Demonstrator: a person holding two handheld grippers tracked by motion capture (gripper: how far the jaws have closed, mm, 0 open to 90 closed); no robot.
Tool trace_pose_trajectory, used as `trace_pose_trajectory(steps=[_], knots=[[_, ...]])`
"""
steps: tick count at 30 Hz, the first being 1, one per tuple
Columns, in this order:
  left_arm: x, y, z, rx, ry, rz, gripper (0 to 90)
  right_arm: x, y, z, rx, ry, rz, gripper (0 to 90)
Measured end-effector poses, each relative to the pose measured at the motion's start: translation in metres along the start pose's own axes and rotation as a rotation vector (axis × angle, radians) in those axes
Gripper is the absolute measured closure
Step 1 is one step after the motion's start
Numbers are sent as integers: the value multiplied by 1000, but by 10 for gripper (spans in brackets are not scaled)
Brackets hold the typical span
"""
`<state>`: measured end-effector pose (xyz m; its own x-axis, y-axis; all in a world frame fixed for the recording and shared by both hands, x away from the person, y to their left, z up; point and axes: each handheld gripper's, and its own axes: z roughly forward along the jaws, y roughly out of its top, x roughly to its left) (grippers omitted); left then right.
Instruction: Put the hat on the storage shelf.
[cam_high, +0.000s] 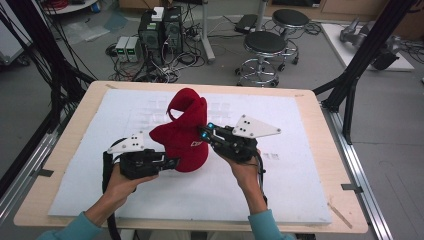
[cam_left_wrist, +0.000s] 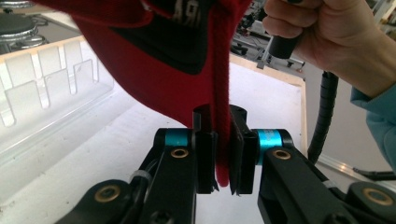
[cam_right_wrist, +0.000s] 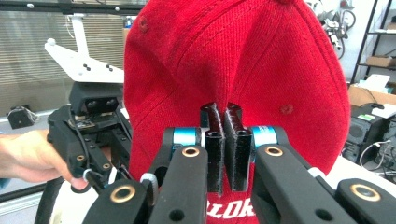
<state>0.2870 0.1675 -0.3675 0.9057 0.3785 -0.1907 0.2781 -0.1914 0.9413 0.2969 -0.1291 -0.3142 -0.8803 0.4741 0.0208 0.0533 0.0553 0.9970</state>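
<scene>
A red cotton-twill baseball cap sits at the centre of the high view, held up off the white foam board that covers the pale wooden table. The left gripper, lower left of centre, pinches a red fabric edge of the cap; in the left gripper view its jaws press on that edge from both sides at centre frame. The right gripper, just right of centre, has its jaws pressed together on the cap's front panel; in the right gripper view they meet against ribbed red cloth with stitched eyelets.

White embroidered lettering shows on the cap's front, cut off at the lower edge of the right gripper view; it cannot be read in full.

A clear plastic compartment tray lies on the board at the left of the left gripper view, behind the cap in the high view. Beyond the table, upper frame: two black round stools, black computer towers with tangled cables, grey floor
</scene>
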Motion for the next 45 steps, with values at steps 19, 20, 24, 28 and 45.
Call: trace_pose_trajectory(steps=[19,20,24,28,45], knots=[[4,1,-7,-5,44,-32,852,2,4,0,1,-47,-60,316],[5,1,-8,-17,55,-34,852,1,5,1,33,-68,-32,159],[9,5,-14,-29,95,-19,852,-1,1,0,93,-129,-23,4],[15,14,-21,-44,145,2,852,-2,-3,-6,137,-154,-22,4],[56,57,-35,-79,378,127,853,-12,-34,-66,166,-317,48,4]])
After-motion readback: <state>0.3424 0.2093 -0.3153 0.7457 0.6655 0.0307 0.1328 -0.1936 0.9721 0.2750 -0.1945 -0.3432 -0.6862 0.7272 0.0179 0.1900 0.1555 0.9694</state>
